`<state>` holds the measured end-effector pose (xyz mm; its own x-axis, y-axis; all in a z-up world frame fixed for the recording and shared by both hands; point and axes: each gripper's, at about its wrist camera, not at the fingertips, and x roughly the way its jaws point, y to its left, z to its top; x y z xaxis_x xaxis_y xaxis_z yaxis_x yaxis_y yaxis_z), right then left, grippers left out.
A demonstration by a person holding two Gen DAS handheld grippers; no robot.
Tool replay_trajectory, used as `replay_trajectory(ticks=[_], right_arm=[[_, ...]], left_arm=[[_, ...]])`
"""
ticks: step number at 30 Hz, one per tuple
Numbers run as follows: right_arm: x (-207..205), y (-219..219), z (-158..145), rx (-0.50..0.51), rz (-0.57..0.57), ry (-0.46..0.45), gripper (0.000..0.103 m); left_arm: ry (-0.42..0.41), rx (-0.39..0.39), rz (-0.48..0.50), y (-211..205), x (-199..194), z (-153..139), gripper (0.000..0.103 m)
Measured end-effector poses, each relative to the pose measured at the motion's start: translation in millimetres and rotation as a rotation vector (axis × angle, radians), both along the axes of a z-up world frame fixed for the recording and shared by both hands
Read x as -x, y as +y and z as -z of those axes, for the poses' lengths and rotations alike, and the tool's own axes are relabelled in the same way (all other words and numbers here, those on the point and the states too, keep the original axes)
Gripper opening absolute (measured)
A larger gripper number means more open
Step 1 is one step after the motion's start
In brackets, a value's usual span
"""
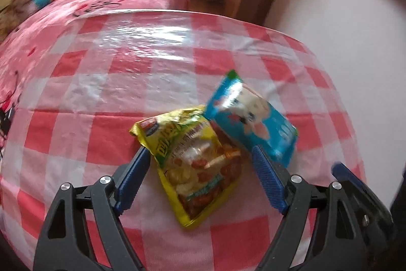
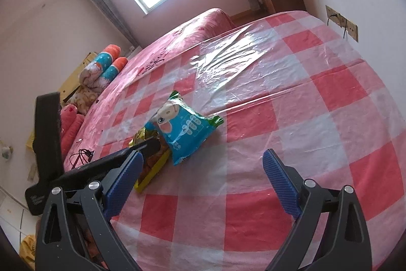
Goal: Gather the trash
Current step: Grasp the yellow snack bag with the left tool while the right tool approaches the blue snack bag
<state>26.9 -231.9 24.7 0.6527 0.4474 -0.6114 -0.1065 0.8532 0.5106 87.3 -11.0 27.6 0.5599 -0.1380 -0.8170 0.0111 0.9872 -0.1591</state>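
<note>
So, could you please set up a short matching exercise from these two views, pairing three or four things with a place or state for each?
Things:
1. yellow snack bag
2. blue wipes pack
3. left gripper
4. right gripper

Places or states:
A. open, over bare checked cloth, near side of the blue pack
B. propped up, one edge leaning on the other packet
C. lying flat between two open blue fingers
D. open, straddling the yellow packet

Pairs: 1-C, 2-B, 3-D, 4-A
</note>
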Motion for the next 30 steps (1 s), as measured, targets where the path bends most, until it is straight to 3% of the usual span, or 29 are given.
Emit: replay_trajectory(ticks=[10, 16, 25, 30], right_arm=[[-10.3, 16.5, -3.7, 0.069, -0.039, -0.005, 0.094], [-22.8, 29.1, -3.4, 0.128, -0.064, 0.004, 0.094], [-41.0, 48.0, -4.0, 0.241, -0.093, 0.005, 0.094], [-47.6, 76.0, -2.4, 0.379, -0.171, -0.022, 0.094]], left_arm=[[-0.031, 0.041, -0.018, 11.0, -3.1, 4.2, 0.049], [-0.034, 0.077, -0.004, 21.3, 2.9, 1.7, 0.038], [-0.032, 0.079, 0.048, 35.1, 26.1, -4.4, 0.032], [-0.012, 0.075, 0.074, 49.0, 43.9, -3.9, 0.032]])
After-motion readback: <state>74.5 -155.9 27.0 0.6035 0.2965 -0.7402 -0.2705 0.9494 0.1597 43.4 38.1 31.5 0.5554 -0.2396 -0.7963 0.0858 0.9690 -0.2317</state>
